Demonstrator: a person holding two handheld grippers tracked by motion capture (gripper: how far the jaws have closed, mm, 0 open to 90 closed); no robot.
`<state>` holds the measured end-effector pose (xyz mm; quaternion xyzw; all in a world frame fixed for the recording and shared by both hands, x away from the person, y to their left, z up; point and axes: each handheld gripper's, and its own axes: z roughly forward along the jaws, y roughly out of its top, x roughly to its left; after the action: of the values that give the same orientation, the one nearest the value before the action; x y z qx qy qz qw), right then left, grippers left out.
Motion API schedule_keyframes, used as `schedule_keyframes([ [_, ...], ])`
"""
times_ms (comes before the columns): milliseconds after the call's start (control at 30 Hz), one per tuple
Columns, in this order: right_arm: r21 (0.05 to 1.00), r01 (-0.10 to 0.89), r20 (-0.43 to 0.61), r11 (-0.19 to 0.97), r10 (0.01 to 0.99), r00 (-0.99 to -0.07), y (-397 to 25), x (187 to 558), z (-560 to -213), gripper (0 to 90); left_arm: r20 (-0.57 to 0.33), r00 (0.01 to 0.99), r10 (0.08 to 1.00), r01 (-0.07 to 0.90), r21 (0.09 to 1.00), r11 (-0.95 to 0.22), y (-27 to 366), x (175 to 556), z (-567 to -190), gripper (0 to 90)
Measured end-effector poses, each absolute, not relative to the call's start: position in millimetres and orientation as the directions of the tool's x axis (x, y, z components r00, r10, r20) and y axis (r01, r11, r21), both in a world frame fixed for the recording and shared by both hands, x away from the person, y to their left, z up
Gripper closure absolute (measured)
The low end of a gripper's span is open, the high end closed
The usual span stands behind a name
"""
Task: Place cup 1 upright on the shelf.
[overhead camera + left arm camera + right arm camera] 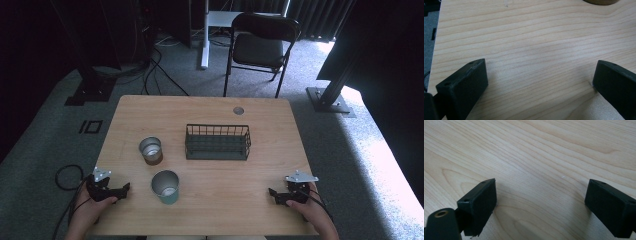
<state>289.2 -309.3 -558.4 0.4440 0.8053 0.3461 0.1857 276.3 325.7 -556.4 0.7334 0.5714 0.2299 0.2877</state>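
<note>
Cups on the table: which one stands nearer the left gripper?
The green-sided cup, just right of the left gripper; the brown-sided cup stands farther back.

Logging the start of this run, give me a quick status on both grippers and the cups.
Left gripper and right gripper open, resting on table. Green cup and brown cup upright, untouched. Wire basket behind them, nothing blocking.

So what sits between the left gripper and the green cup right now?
Nothing: in the high view, bare wood of the table separates the open left gripper from the green cup.
</note>
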Motion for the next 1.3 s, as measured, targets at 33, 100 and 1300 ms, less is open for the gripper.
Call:
schedule_keyframes([
  [33, 0.722, 0.586, 0.008, 0.366, 0.844, -0.537, -309, 289, -558, 10.1, 0.008, 0.241, 0.97, 0.706, 0.685, -0.181, 326, 276, -556, 0.5],
  [100, 0.722, 0.587, 0.008, 0.366, 0.844, -0.537, -309, 289, -558, 10.1, 0.009, 0.241, 0.971, 0.706, 0.685, -0.181, 326, 276, -556, 0.5],
  [1300, 0.749, 0.497, 0.003, 0.438, 0.749, -0.663, -269, 296, -550, 13.7, 0.009, 0.243, 0.97, 0.706, 0.684, -0.183, 326, 276, -556, 0.5],
])
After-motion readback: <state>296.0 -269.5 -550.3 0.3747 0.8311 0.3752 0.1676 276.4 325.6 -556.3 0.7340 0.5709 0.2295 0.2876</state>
